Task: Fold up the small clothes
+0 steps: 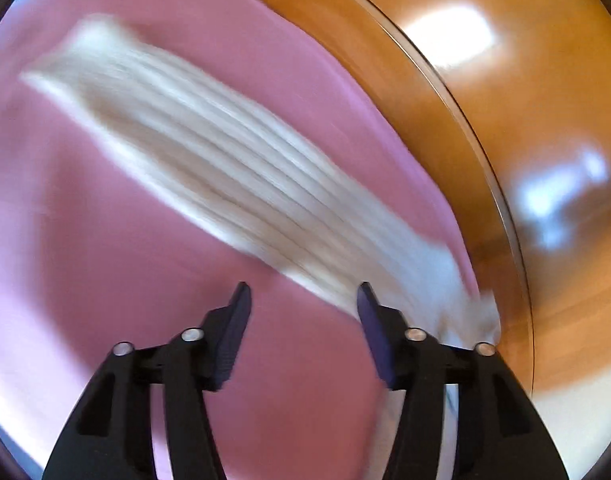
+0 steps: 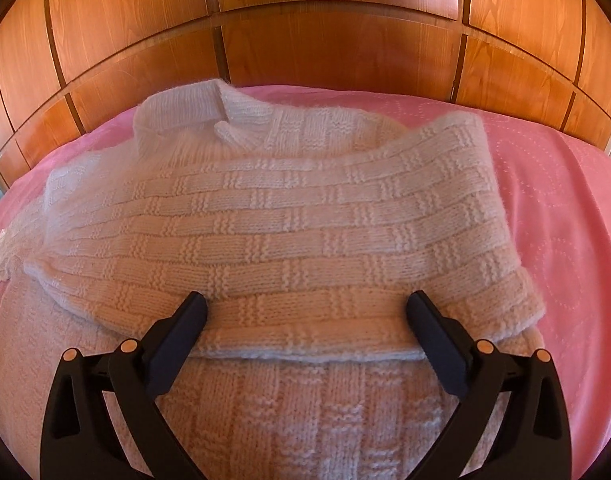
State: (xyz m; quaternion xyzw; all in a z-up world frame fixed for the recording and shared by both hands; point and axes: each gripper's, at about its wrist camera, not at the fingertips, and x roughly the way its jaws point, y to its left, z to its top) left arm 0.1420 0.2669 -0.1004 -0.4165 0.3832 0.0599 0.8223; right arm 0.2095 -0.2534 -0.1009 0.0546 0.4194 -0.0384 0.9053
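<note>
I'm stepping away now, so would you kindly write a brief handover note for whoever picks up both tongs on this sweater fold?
Left tongs: open, holding nothing, over the pink bedspread; that view is blurred.
Right tongs: wide open, holding nothing, straddling the folded-over edge of the white knit sweater.
Sweater lies on the bedspread, collar toward the wooden wardrobe.
Done: one part folded across the body.
Left: probably the remaining folds and smoothing; how many cannot be told from here.
</note>
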